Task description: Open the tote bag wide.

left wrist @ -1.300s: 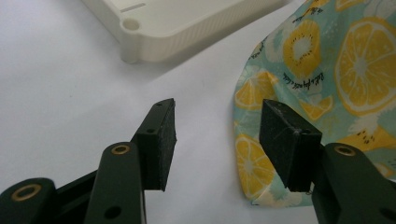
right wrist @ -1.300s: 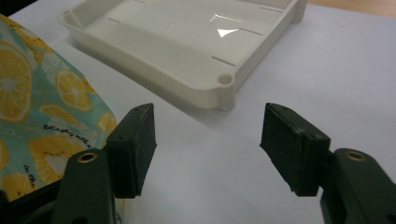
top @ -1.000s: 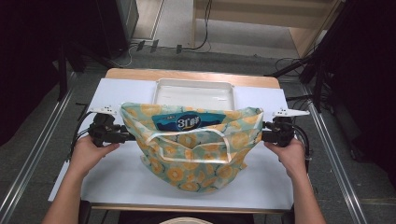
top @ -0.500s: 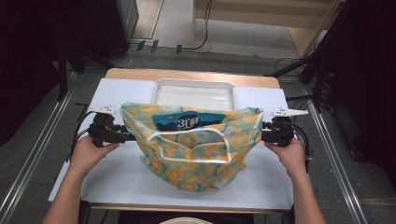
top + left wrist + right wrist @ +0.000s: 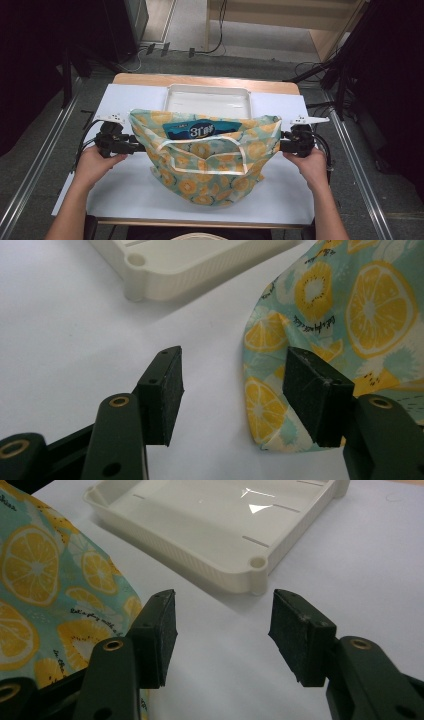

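At the far left of the high view, our left gripper [image 5: 134, 147] sits level on the white-covered bench [image 5: 125, 190], at the left side of the teal fabric bag printed with orange and lemon slices [image 5: 210, 170]. In the left gripper view its fingers [image 5: 161, 395] stand wide apart with bare bench between them; the bag's left edge [image 5: 270, 405] lies just behind the right-hand finger, and we cannot tell whether pad and cloth touch.

The bag rests mid-bench, mouth facing away from us, with a blue printed packet [image 5: 200, 131] already showing inside and the pale ribbon handles lying across the front. Just beyond it stands the shallow white plastic tray [image 5: 207, 97], which looks empty. We judge the loading as done or nearly so; what is left seems to be taking hold of the two sides, to close, lift or straighten the bag.

On the right, our right gripper [image 5: 282, 145] mirrors the left. In the right gripper view its fingers [image 5: 159, 635] are also wide, holding nothing, with the bag's cloth [image 5: 55, 605] beside the left-hand finger.

There is open bench in front of the bag and outside each hand; the tray's rim close behind limits any push away from us.
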